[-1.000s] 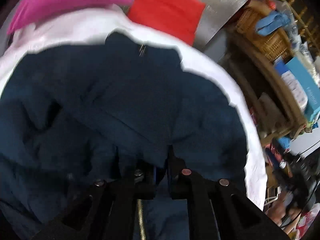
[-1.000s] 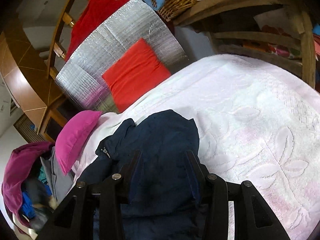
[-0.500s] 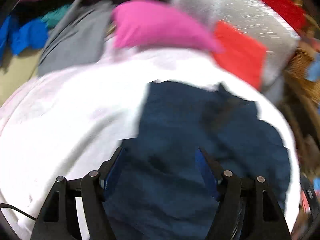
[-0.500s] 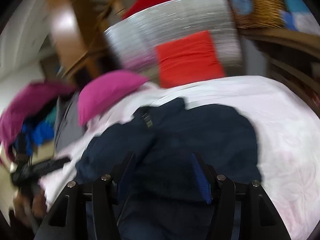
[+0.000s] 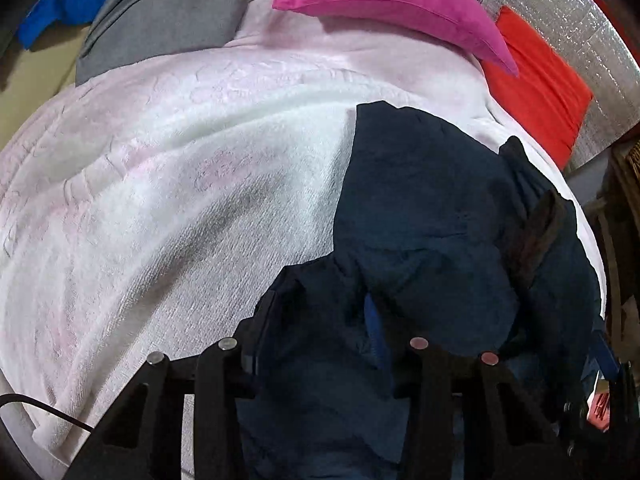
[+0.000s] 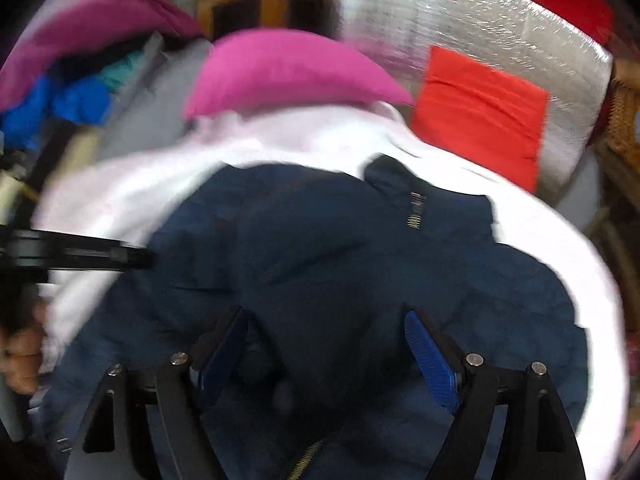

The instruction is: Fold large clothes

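Lying crumpled: navy jacket (image 5: 432, 216) on towel (image 5: 180, 184)

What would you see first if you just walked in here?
A big dark blue jacket lies crumpled on a white towel spread over the bed. Behind it, a bright pink pillow sits at the towel's far edge, with a red cushion leaning on shiny silver padding.

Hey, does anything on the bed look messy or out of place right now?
Yes. The navy jacket lies bunched and rumpled on the white blanket, its collar end askew toward the red cushion, not laid flat. A fold of it sits between the left gripper fingers.
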